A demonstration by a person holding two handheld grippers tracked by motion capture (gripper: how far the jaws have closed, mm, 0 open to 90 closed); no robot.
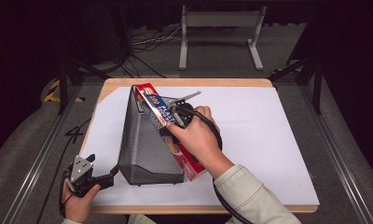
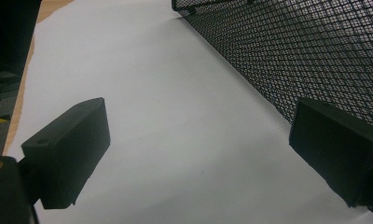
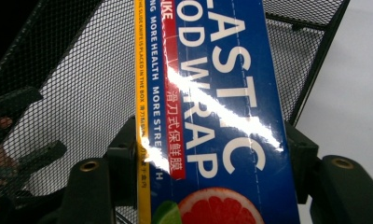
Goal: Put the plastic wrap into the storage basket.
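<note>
Plastic food wrap box (image 3: 217, 116), one, long and rectangular, glossy printed card: blue face with white lettering, a red strip of Chinese characters, a yellow edge band, a cut grapefruit and a lime at the near end. Glare streaks cross the blue face. Right gripper (image 3: 208, 158) has its two black jaws closed against the box's long sides, one jaw on each side, box clamped between them.

High view: right gripper (image 1: 177, 119) held in the person's right hand (image 1: 196, 135), a black cable looping off it toward the sleeve. Box (image 1: 159, 109) lies tilted, far end raised and leaning against the upper edge of the black wire-mesh basket (image 1: 145, 140), near red end (image 1: 191, 165) low on the table beside the basket's right wall. Basket: one, fine diamond-pattern metal mesh, wedge-shaped from above, narrow at the far end and wide at the near end, standing on the white sheet.

Left gripper (image 2: 198, 154): two blocky matte black jaws spread wide apart, nothing between them, bare white sheet (image 2: 152, 116) under the gap. Right-hand jaw sits just beside the basket's mesh wall (image 2: 292, 51); contact, cannot tell. In the high view the left gripper (image 1: 111, 175) points at the basket's near left corner, grey three-cornered plate on top, left hand (image 1: 77, 200) behind it.

White sheet covers a wooden tabletop (image 1: 184, 82); wood shows along the far edge and the far left corner. White metal stand (image 1: 219, 32) on the grey floor beyond the table.
</note>
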